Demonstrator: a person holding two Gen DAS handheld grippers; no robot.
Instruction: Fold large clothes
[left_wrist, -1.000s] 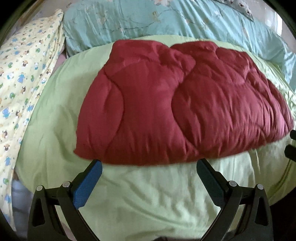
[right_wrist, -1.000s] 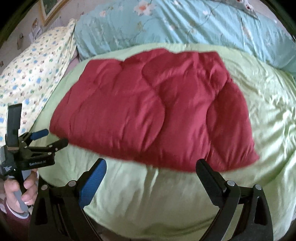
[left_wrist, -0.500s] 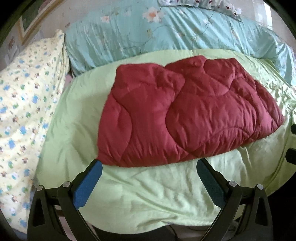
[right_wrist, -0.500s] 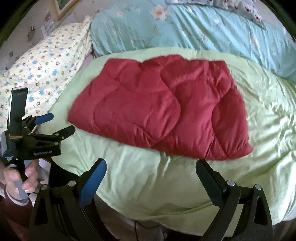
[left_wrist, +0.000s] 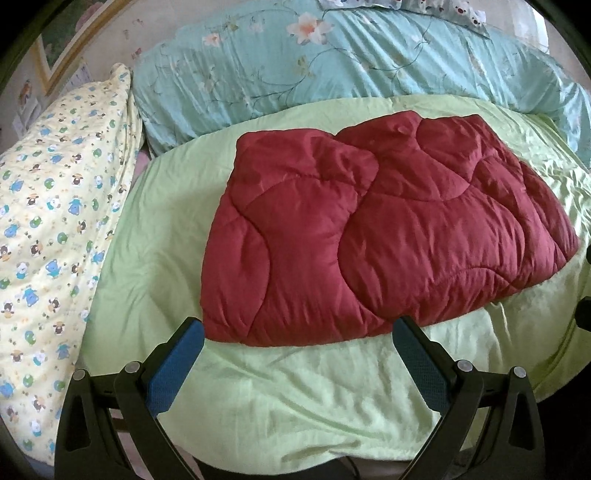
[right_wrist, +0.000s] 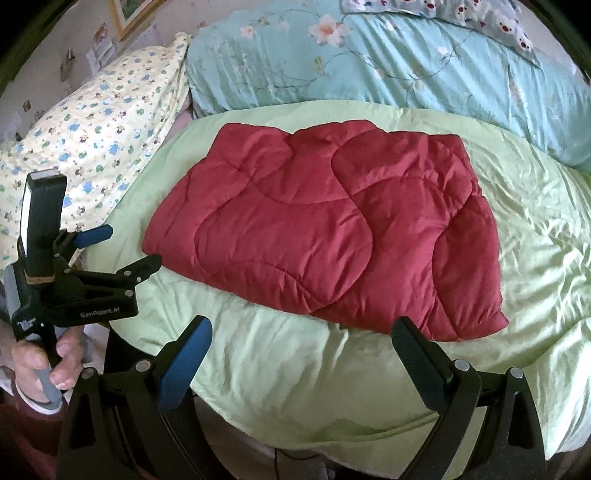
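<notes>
The red jacket (left_wrist: 373, 236) lies flat in the middle of the bed, on the green sheet (left_wrist: 295, 387), doubled into a rough rectangle with one quilted half lapped over the other, a shape that suggests the folding is well along or done. In the left wrist view the left gripper (left_wrist: 297, 345) hangs short of the jacket's near edge, jaws released and empty, apparently clear of the cloth so the fold is not disturbed. This view shows the jacket's right end running down toward the bed's right side, and the blue quilt (left_wrist: 369, 62) heaped along the far side. In the right wrist view the right gripper (right_wrist: 301, 349) is likewise spread wide and holds nothing, near the jacket's near right corner. Only this view shows the left gripper from outside, gripped by the person's hand (right_wrist: 44, 362) at the near left, beside the yellow pillow (right_wrist: 96, 136), well apart from the jacket.
</notes>
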